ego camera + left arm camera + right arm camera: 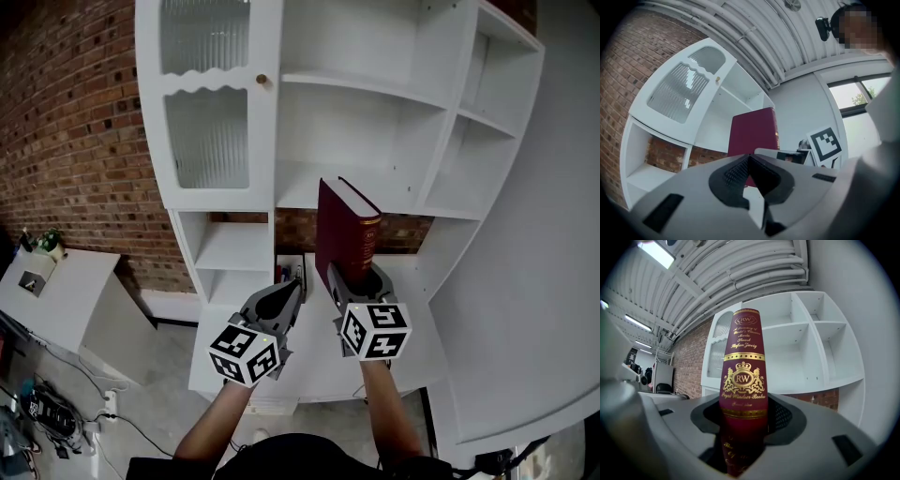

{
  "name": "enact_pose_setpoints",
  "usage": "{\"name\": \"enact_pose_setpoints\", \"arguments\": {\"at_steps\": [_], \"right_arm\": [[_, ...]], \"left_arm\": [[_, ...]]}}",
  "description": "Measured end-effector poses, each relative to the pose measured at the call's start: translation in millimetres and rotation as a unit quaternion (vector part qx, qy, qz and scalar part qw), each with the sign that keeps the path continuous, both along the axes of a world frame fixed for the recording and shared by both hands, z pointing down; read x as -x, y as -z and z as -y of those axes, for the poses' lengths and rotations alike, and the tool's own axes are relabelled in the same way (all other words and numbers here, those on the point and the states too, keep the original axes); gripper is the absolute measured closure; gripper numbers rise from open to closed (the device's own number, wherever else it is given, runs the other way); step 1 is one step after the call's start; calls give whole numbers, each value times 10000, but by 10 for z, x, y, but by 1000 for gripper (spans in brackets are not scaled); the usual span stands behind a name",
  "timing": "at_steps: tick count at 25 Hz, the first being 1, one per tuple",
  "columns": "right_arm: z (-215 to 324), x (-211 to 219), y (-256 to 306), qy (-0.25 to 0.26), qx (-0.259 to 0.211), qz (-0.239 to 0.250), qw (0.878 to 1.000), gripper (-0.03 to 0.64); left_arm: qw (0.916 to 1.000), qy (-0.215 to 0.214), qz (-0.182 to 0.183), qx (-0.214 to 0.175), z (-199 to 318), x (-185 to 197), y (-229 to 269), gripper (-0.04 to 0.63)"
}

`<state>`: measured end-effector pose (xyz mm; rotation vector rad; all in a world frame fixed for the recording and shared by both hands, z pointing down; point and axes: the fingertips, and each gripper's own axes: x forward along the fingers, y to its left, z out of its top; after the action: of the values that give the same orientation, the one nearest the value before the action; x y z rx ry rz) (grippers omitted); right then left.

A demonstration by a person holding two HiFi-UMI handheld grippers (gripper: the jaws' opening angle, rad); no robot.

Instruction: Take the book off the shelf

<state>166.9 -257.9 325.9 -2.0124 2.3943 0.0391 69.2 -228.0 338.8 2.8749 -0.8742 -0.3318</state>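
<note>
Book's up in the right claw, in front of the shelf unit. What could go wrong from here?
1. The right claw grips the book only at its lower end, so the tall upright volume may tilt or slip.
2. The left claw is shut and empty beside it, giving no support.
3. The shelf unit stands just behind; a swing might knock the book on it.

i'm in a loft-like lab or workshop: bare brick wall (75,141), exposed ceiling pipes (740,268), strip lights (656,253), loose cables (42,411) on the floor beside a white desk (66,291).
</note>
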Motion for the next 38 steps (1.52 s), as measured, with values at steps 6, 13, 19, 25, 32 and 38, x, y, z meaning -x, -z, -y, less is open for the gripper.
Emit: {"name": "enact_pose_setpoints", "arguments": {"at_steps": [6, 13, 19, 25, 32, 38], "right_arm": [[-149, -129, -93, 122, 67, 78, 9999, 380], [-376, -306, -149, 250, 54, 168, 9995, 380], [-522, -414, -191, 356, 75, 199, 9991, 380], [-617, -445, -219, 397, 18, 318, 9987, 380], [-725, -340, -231, 352, 38, 293, 9989, 380], [-758, -202, -208, 240, 27, 285, 9993, 380]], "left_arm": [[9999, 101, 60, 63, -133, -144, -49, 588], [9997, 159, 151, 92, -359, -373, -87, 588], [9994, 212, 249, 117, -538, -502, -119, 588], [9986, 265, 460, 14, -707, -581, -176, 588], [9982, 313, 505, -72, -790, -452, -156, 588], [9986, 249, 459, -1, -815, -260, -156, 588]]}}
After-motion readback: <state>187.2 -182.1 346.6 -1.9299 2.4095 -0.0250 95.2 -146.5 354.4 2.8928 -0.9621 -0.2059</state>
